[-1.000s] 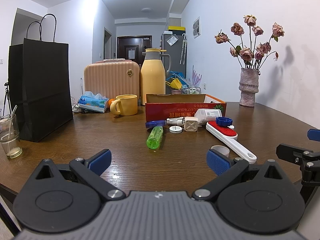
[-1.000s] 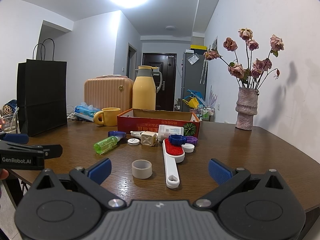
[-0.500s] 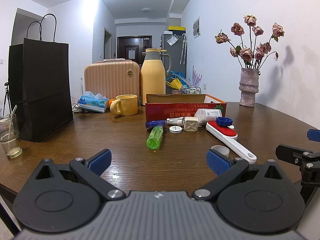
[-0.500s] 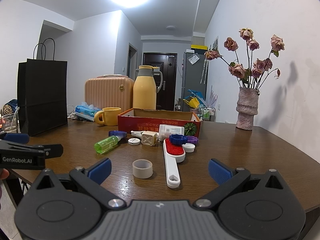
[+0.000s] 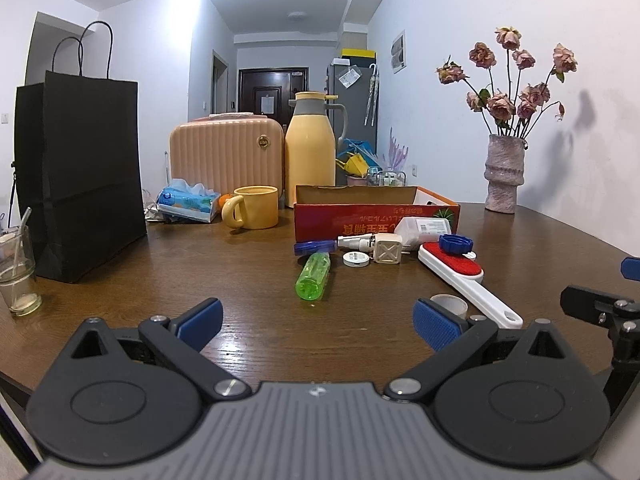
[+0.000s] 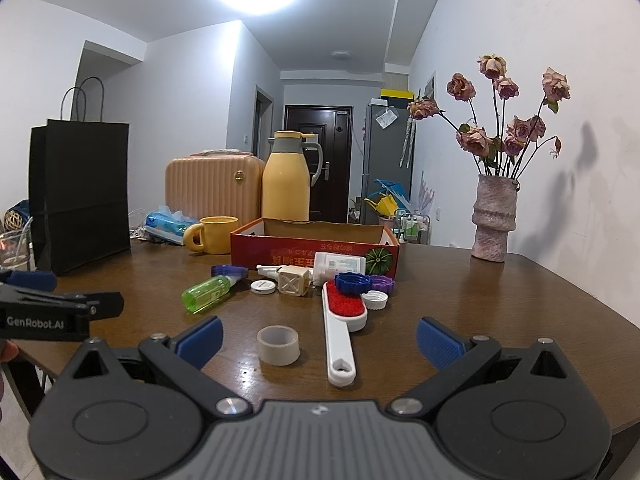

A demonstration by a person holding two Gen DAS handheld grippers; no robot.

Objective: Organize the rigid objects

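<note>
Both grippers sit low at the near edge of the table (image 6: 500, 304), nothing held. Left gripper (image 5: 316, 320): fingers wide apart, empty. Right gripper (image 6: 318, 338): fingers wide apart, empty.

Loose items are clustered mid-table, just in front of the red cardboard box (image 6: 316, 246):
- green bottle (image 6: 206, 294) lying on its side, left of the cluster, purple cap (image 6: 228, 270) at its far end
- small white round tin (image 6: 264, 286), beside a beige cube (image 6: 294, 280)
- white spray bottle (image 6: 270, 270) and a white labelled bottle (image 6: 340, 264) lying against the box front
- lint brush (image 6: 342, 322), red pad far, white handle pointing near, with a blue cap (image 6: 352, 282) resting on its far end
- purple lid (image 6: 382, 282) and white lid (image 6: 375, 299) just right of the brush head
- tape roll (image 6: 278, 344) standing alone, nearest the right gripper, left of the brush handle

Far left: black paper bag (image 5: 80, 176), drinking glass (image 5: 16, 272). Behind the box: yellow mug (image 5: 252, 206), yellow jug (image 5: 311, 148), peach case (image 5: 224, 152), tissue pack (image 5: 188, 202). Far right: vase (image 6: 492, 220) of dried roses.
</note>
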